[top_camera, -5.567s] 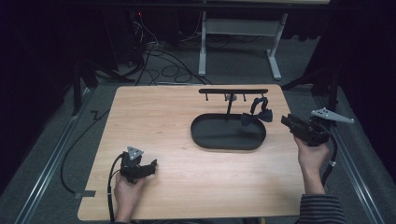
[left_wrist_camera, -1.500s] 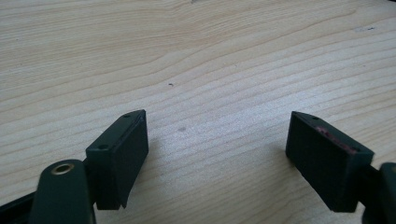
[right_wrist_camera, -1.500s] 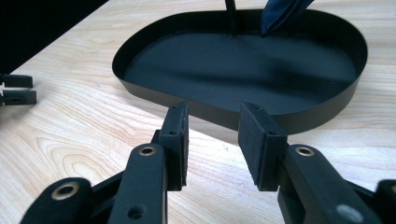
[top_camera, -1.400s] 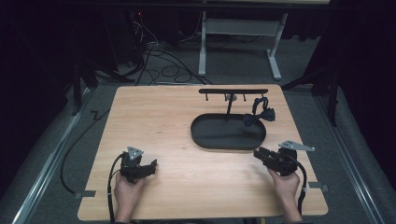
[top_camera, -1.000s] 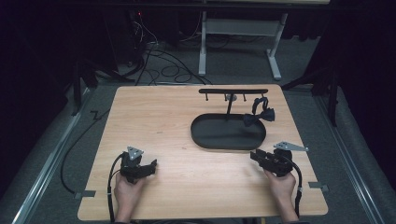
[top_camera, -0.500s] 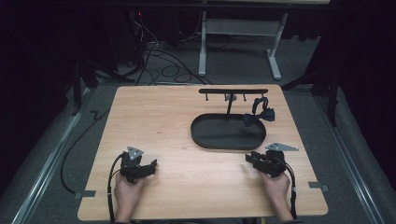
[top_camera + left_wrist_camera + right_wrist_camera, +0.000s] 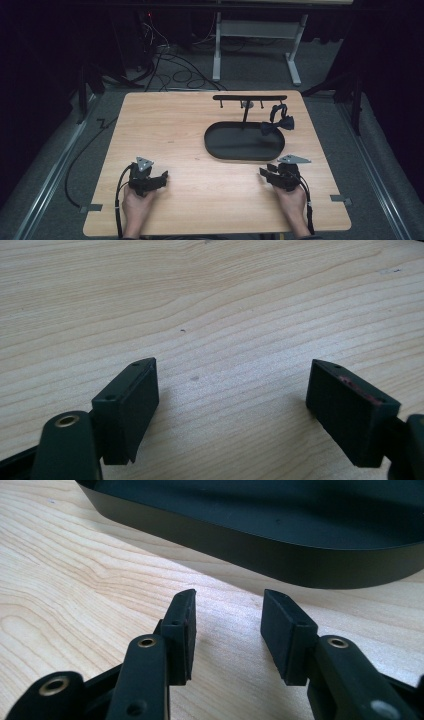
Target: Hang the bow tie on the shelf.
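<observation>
Resting on table [image 7: 200, 130], left gripper [image 7: 232, 405] jaws spread wide, right gripper [image 7: 227, 630] jaws parted facing tray [image 7: 250, 545]

My count at the table
2 grippers, mine: left gripper [image 7: 159, 178], right gripper [image 7: 265, 172]; ahead of my fingers 1 black tray [image 7: 216, 146], 1 hook stand [image 7: 248, 98], 1 headset [image 7: 279, 120].

A light wooden table [image 7: 200, 130] is standing on grey carpet, its grain running across the top. A black oval tray [image 7: 215, 145] is lying on its far right part, with a black T-shaped stand rising from its far side. Two grippers, held in hands, are resting on the near edge, well apart.
</observation>
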Motion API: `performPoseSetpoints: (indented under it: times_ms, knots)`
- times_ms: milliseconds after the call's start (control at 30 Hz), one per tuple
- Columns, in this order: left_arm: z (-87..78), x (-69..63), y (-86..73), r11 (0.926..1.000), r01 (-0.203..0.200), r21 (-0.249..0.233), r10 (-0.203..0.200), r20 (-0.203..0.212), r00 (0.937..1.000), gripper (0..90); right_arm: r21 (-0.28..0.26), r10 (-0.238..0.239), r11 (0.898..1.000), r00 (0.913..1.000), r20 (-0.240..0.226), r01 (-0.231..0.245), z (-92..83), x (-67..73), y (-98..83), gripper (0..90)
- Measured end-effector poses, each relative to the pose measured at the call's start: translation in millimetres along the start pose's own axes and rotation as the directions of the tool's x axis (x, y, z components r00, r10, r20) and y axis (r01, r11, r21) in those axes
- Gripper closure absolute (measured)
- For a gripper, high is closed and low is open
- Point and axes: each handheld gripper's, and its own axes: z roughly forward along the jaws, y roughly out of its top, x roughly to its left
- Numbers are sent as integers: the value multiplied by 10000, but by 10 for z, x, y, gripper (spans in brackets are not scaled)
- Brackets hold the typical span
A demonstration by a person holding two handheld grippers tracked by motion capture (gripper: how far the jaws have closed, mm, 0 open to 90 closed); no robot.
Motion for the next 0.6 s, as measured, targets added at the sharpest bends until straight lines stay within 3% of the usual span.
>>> performPoseSetpoints:
  times_ms: [233,300,600]
  knots:
    - [0,-1,0,10000,-8,0,8,6,10000,214,188,-787,9968,9955,528,778,25,94,9,526]
    - [-1,-1,-1,10000,-13,2,13,11,10000,214,297,-1276,9917,9876,911,1253,40,158,4,516]
    - [-2,-1,-1,10000,-25,16,25,29,10000,214,327,-1394,9900,9857,950,1369,45,173,4,501]
